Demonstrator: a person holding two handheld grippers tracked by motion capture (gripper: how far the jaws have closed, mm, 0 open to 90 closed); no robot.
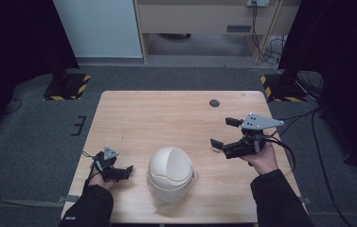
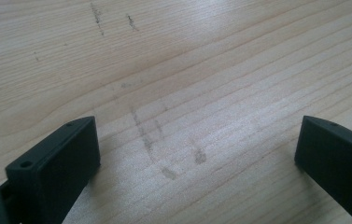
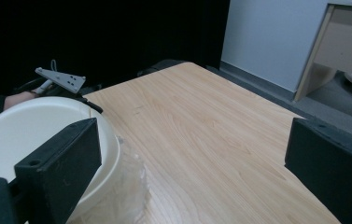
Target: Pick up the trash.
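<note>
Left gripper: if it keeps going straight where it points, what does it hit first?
Probably the table: the left gripper angles down at bare wood between its open jaws, with nothing in that line. Depth is unclear.

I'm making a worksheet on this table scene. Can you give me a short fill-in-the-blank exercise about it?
1. The white domed bin stands on the table between the two ____.
2. The left gripper has its jaws ____, with bare wood between them.
3. The right gripper is held ____ the tabletop, not resting on it.
4. The clear bag sticks out from under the bin's ____.

Missing words: grippers; open; above; lid
</note>
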